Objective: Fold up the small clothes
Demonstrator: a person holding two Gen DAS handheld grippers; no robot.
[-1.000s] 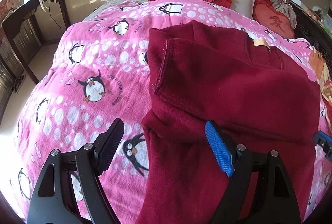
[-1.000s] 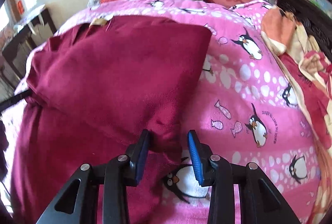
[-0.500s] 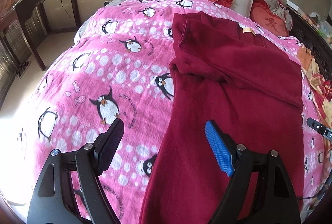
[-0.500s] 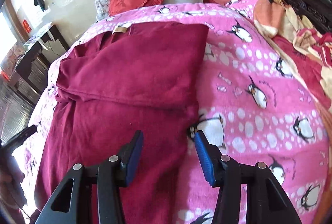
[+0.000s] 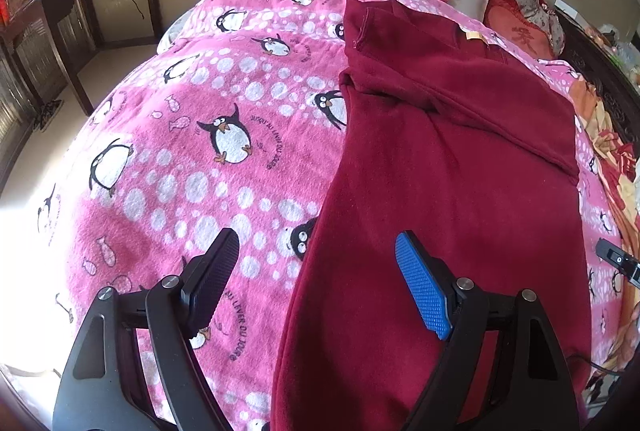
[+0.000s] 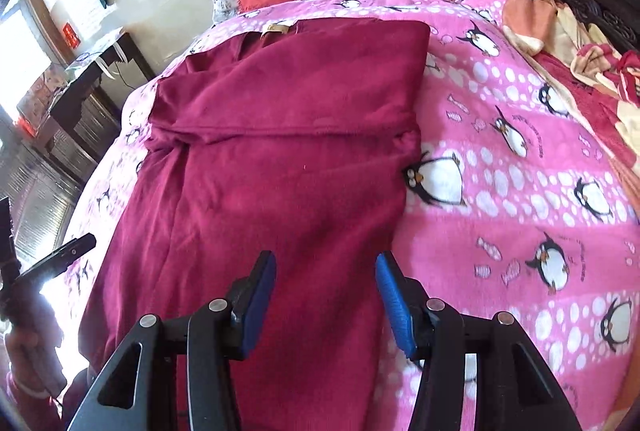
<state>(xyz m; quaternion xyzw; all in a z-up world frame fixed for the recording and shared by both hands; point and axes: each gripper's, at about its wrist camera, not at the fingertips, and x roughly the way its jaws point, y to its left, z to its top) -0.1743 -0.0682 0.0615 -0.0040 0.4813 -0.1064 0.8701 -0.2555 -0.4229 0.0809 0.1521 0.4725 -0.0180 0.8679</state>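
**Both grippers pulled back above the near end of the maroon garment, ready for the next fold**

The maroon garment [image 5: 460, 199] lies lengthwise on the pink penguin blanket [image 5: 192, 151] that covers the bed. Its far end is folded over into a flap [image 6: 288, 87] whose edge runs across the cloth; a tan label [image 6: 275, 28] shows near the pillows. The near end hangs toward the foot of the bed, unfolded.

The left gripper [image 5: 316, 287] hovers with its fingers wide apart and empty, straddling the garment's left edge. The right gripper [image 6: 326, 301] is also spread and empty, above the right side of the cloth.

The step in hand appears to be taking up the near hem for a second fold. To do it well, each gripper should probably come down on its own bottom corner, pinch all the layers there and not the blanket beneath, then lift both corners level and carry them toward the flap edge so the sides stay aligned. The fleece looks thick and limp, so an uneven lift could skew the fold.

Compared with a second ago, both grippers have drawn back toward the foot of the bed. The right fingers, then narrow and close around the flap's corner, have opened. The flap now lies flat.
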